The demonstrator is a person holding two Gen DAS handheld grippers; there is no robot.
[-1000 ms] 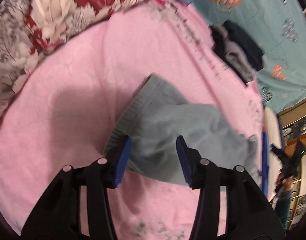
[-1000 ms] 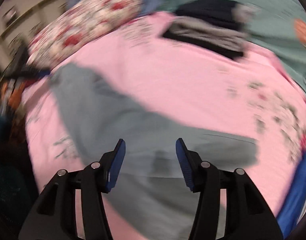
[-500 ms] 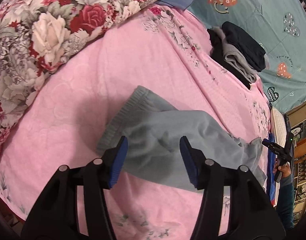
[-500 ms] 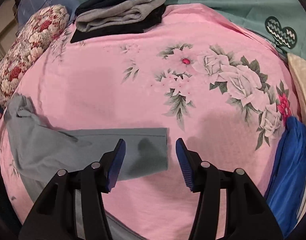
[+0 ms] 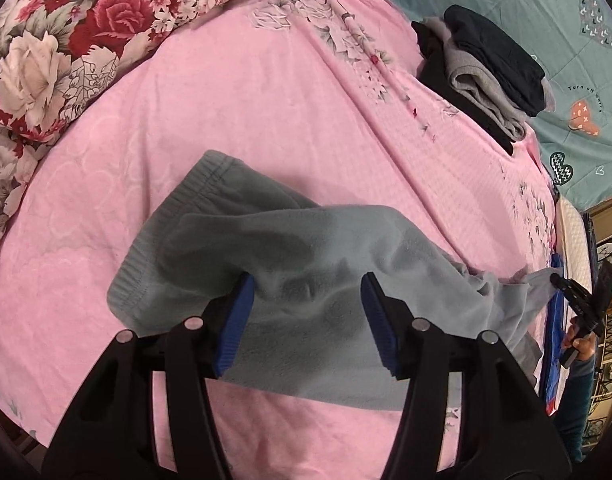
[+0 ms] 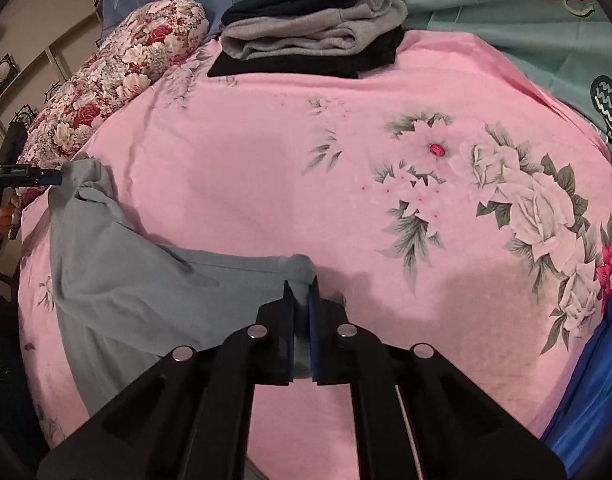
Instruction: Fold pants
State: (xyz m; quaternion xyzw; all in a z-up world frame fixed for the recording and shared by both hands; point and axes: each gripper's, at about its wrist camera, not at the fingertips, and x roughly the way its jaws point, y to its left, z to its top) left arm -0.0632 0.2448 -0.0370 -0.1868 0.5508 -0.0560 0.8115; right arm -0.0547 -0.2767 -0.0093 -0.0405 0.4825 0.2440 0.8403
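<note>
On the pink bed cover (image 5: 265, 92), the left gripper (image 5: 303, 312) hovers with fingers spread over the waistband end of the grey pants (image 5: 306, 248), while only the right wrist view shows the right gripper (image 6: 300, 296) pinching a leg hem.

One grey pants (image 5: 306, 280), one folded clothes stack (image 6: 314, 28), one floral pillow (image 6: 117, 68), two hand-held grippers
</note>
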